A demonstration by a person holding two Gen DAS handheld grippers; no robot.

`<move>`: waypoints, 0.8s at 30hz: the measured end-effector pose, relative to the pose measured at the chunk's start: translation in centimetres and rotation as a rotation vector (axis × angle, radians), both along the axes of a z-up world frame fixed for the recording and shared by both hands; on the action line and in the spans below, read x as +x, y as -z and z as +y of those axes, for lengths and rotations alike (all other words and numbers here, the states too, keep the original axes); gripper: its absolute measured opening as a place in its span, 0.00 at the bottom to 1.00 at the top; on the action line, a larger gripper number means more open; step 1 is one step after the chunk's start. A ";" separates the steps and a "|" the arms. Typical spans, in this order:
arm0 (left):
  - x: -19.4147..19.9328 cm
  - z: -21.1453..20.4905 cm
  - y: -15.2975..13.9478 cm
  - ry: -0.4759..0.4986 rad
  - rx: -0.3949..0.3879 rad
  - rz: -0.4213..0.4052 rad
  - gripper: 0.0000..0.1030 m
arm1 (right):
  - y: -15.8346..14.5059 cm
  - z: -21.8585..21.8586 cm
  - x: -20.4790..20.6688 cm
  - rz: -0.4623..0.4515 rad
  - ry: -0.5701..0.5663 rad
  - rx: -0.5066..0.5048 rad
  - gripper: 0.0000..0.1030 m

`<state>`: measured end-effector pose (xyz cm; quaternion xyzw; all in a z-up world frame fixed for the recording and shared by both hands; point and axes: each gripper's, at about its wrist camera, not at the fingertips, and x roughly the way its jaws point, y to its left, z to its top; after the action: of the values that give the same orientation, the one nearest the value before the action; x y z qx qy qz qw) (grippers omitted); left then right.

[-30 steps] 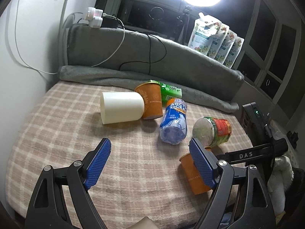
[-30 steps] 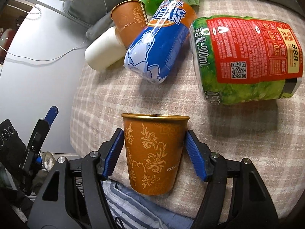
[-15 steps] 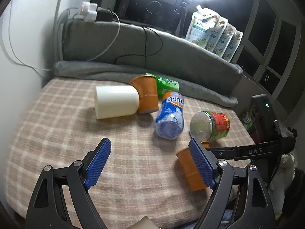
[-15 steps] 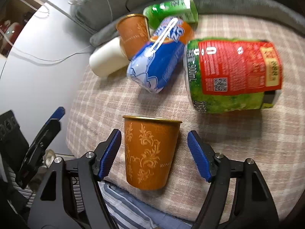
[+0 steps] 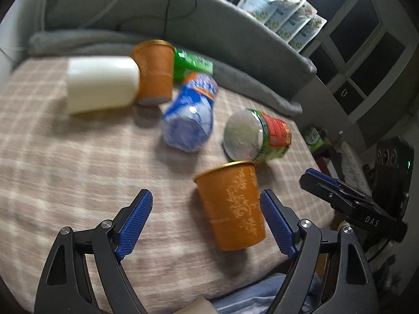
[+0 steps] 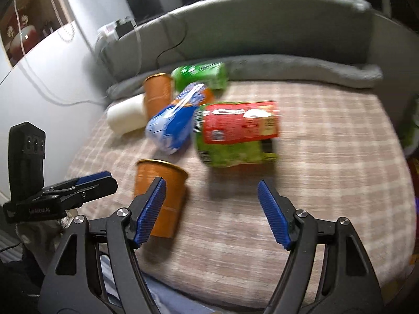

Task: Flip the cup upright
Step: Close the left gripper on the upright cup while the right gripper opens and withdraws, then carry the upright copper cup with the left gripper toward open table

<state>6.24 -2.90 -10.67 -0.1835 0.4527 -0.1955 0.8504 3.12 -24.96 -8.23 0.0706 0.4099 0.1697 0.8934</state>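
An orange paper cup point(image 5: 231, 204) with a gold rim and floral print stands upright near the front edge of the checked blanket point(image 5: 78, 162); it also shows in the right wrist view point(image 6: 159, 196). My left gripper point(image 5: 207, 222) is open and empty, the cup between its fingers, nearer the right pad point(image 5: 277, 227), not touching. My right gripper point(image 6: 212, 214) is open and empty, pulled back right of the cup; its left pad point(image 6: 152, 212) overlaps the cup in view. It shows in the left wrist view point(image 5: 322, 183).
A second orange cup point(image 5: 154, 70) stands upright at the back beside a white cup point(image 5: 102, 83) lying on its side. A blue bottle point(image 5: 191, 115), a red-green bottle point(image 5: 259, 136) and a green bottle point(image 5: 191, 62) lie around. Grey cushion point(image 5: 209, 26) behind.
My right gripper has opened, let go of the orange cup and pulled back and to the right. The cup stands on the blanket. My left gripper has moved right, toward the cup.
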 end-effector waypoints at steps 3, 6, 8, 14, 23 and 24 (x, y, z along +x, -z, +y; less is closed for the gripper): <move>0.9 -0.5 0.8 0.018 -0.047 0.050 0.82 | 0.1 -1.4 -0.5 -0.009 0.043 0.012 0.76; 1.7 -0.4 1.5 0.019 -0.095 0.098 0.82 | 0.3 -2.4 -1.0 -0.008 0.074 0.020 0.76; 2.2 -0.4 2.0 0.016 -0.123 0.129 0.82 | 0.5 -2.9 -1.2 -0.002 0.089 0.028 0.76; 2.9 -0.6 2.8 0.020 -0.151 0.167 0.80 | 1.1 -3.8 -1.2 0.007 0.117 0.037 0.76; 4.0 -1.5 3.4 0.040 -0.144 0.187 0.79 | 2.3 -4.4 -0.8 0.032 0.143 0.041 0.76; 4.1 -1.4 3.5 0.042 -0.145 0.190 0.79 | 2.4 -4.5 -0.8 0.034 0.148 0.044 0.76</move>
<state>10.38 -4.34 -14.14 -0.2525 0.5195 -0.2272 0.7840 2.32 -29.47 -10.62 0.1230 0.4150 0.1108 0.8946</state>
